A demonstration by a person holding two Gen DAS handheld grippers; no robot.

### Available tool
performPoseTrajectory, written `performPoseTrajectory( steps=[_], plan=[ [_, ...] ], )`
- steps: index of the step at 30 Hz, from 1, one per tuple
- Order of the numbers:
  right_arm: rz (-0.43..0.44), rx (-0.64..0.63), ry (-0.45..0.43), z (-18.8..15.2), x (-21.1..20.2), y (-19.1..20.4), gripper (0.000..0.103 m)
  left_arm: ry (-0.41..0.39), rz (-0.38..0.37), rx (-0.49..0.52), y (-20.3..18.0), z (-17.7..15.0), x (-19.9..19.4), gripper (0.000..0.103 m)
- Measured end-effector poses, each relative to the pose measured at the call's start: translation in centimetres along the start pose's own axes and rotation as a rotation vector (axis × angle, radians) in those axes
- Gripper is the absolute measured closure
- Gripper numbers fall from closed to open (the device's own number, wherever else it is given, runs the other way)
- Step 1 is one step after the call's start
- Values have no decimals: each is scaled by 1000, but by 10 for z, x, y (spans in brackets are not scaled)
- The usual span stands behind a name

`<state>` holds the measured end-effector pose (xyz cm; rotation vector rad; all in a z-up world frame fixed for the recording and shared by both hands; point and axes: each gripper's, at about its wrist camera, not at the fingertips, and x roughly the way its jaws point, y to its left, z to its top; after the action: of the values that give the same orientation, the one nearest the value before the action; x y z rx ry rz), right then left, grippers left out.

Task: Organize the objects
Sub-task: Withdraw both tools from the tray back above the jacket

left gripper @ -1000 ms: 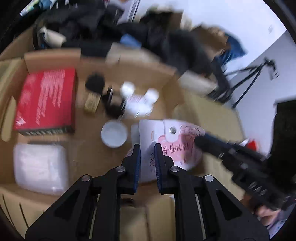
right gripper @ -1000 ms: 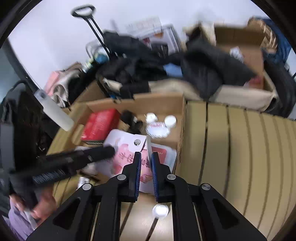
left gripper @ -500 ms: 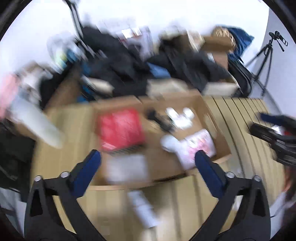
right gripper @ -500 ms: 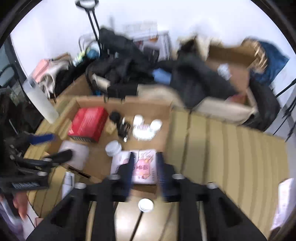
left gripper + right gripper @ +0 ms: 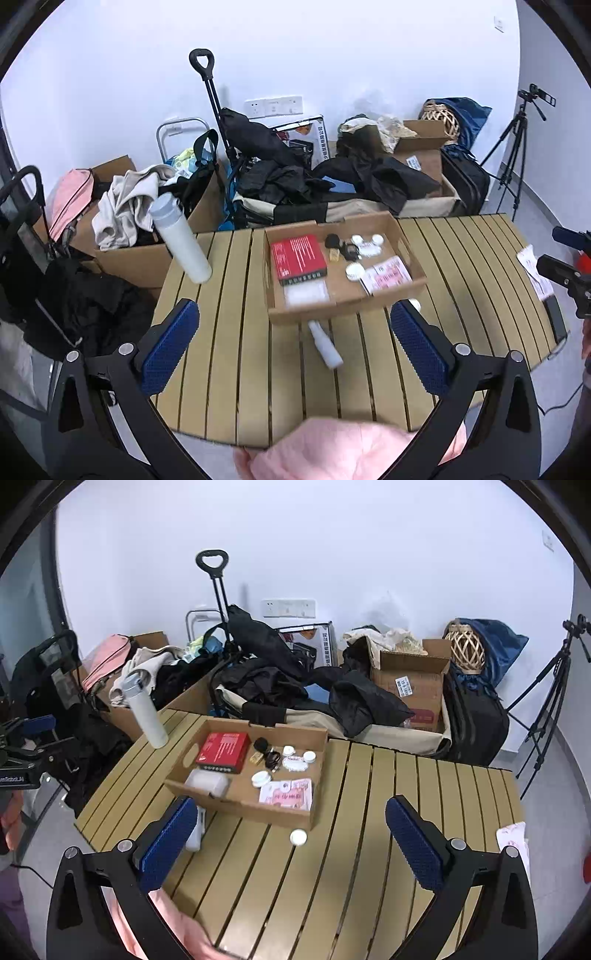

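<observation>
While both tools gape empty, cardboard tray lies ahead, apart.

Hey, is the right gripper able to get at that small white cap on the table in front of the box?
Probably yes. The white cap lies alone on bare slats of the table, just outside the cardboard box, and the right gripper has its jaws wide open with nothing between.

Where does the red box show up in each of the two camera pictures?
Left wrist view: the red box lies in the cardboard tray's left half, just above picture centre.
Right wrist view: the red box sits left of centre, at the tray's back left.
Shared landmark: the white bottle standing left of the tray.
</observation>
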<state>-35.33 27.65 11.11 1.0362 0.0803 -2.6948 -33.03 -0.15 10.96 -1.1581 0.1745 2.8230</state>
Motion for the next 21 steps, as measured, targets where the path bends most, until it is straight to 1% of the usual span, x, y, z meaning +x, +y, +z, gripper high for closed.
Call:
performPoseTrajectory(
  steps=[2, 5, 6, 8, 10, 11, 13, 15, 16, 18, 19, 21],
  plan=[
    [11, -1, -14, -14, -13, 3, 0, 17, -19, -10, -2, -22, -7, 0],
    [22, 1, -21, -47, -32, 10, 0, 59, -29, -35, -2, -56, -19, 0],
    [25, 3, -32, -61, -41, 13, 0, 63, -46, -39, -3, -74, -26, 0],
    [46, 9, -53, -88, -56, 19, 0, 39, -67, -28, -5, -101, -41, 0],
    [72, 21, -73, -120, -74, 26, 0, 3, -53, -36, -6, -135, -58, 0],
    [78, 25, -79, -134, -81, 30, 0, 2, -38, -50, -7, -154, -66, 0],
    [64, 24, -91, -167, -98, 39, 0, 12, -28, -75, -9, -180, -78, 0],
    [57, 26, -90, -195, -110, 50, 0, 26, -15, -126, -8, -209, -89, 0],
    [57, 31, -91, -211, -117, 55, 0, 25, -23, -140, -10, -222, -95, 0],
    [75, 56, -105, -241, -129, 66, 0, 36, -69, -121, -18, -245, -100, 0],
    [86, 75, -118, -253, -132, 70, 0, 52, -74, -111, -23, -253, -100, 0],
    [115, 87, -115, -269, -133, 77, 0, 52, -64, -77, -31, -264, -101, 0]
  ],
)
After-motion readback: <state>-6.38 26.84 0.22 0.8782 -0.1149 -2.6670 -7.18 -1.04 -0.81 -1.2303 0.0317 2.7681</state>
